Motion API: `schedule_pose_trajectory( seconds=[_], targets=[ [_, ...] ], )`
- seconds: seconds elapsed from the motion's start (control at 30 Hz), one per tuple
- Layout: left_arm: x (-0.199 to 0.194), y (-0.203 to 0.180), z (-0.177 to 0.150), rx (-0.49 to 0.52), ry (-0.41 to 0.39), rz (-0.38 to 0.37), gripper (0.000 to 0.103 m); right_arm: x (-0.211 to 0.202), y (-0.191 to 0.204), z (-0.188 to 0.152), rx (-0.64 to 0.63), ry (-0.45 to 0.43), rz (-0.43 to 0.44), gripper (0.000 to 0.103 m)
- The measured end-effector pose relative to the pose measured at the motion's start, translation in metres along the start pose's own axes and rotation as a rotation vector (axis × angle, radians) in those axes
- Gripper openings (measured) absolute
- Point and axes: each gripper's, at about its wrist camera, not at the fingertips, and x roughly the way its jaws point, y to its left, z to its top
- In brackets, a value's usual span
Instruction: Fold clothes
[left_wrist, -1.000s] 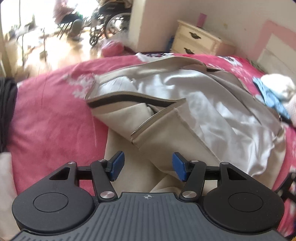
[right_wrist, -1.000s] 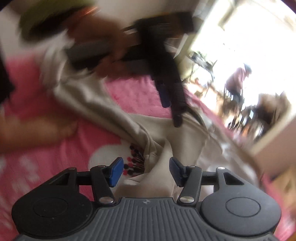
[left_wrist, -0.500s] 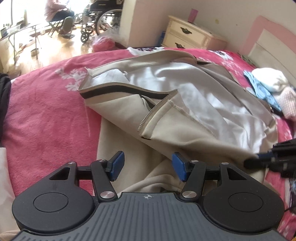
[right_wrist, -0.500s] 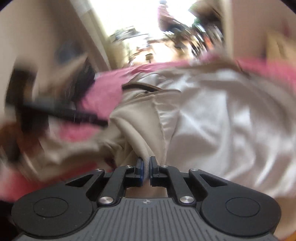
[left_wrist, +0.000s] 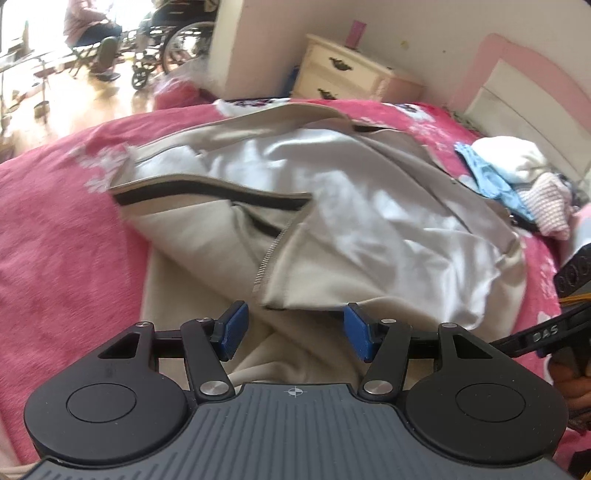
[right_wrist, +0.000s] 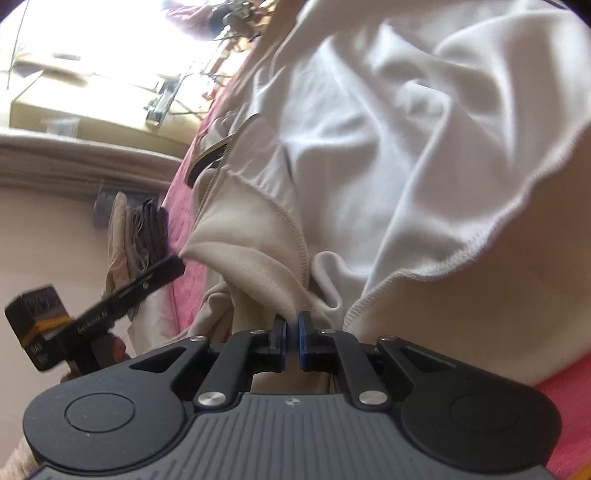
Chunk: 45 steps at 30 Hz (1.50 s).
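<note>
Since the earlier frame, jacket cloth is gathered by pinching right tongs; left tongs gape, mid-fold; a hem grasp is called for next.

Strong daylight is admitted from the far doorway, where the view is blown out to white. The jacket is rendered soft by motion blur. Straight lines are bowed at the edges, and dark corners are left by the fisheye.
</note>
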Motion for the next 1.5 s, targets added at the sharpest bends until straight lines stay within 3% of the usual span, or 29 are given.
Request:
schedule_pose_trajectory(
  seconds=[0.3,0.53,0.7,0.8,0.83,0.87,0.93,1.1,1.27,1.37,1.5],
  targets=[
    [0.016,-0.004,0.006,-0.120,0.039,-0.048,0.056,-0.003,0.033,-0.011,-0.367,-0.015,-0.109,0.006],
    [0.020,0.015,0.009,-0.272,0.056,0.006,0.056,-0.002,0.039,-0.016,-0.427,-0.023,-0.125,0.006],
    [0.032,0.017,0.010,-0.350,0.104,-0.032,0.055,0.005,0.040,-0.014,-0.436,-0.023,-0.133,0.006],
    [0.037,0.013,0.013,-0.377,0.114,0.010,0.035,0.004,0.042,-0.016,-0.475,-0.030,-0.148,0.006],
    [0.038,0.011,0.013,-0.384,0.121,0.031,0.022,0.003,0.045,-0.017,-0.492,-0.033,-0.151,0.006],
    [0.038,0.010,0.014,-0.390,0.127,0.052,0.015,0.002,0.047,-0.017,-0.509,-0.037,-0.153,0.006],
    [0.024,0.010,0.014,-0.388,0.117,0.075,0.007,0.001,0.051,-0.019,-0.544,-0.044,-0.158,0.006],
    [-0.026,0.013,0.010,-0.366,0.069,0.115,0.003,-0.011,0.072,-0.018,-0.645,-0.044,-0.092,0.006],
    [-0.075,0.015,0.007,-0.344,0.022,0.155,0.000,-0.022,0.112,-0.031,-0.860,-0.013,0.009,0.007],
    [-0.106,0.017,0.002,-0.329,0.000,0.185,0.000,-0.014,0.134,-0.057,-0.997,0.015,0.047,0.007],
    [-0.139,0.024,-0.035,-0.328,0.051,0.253,0.000,0.014,0.149,-0.104,-1.193,0.073,0.064,0.010]
  ],
)
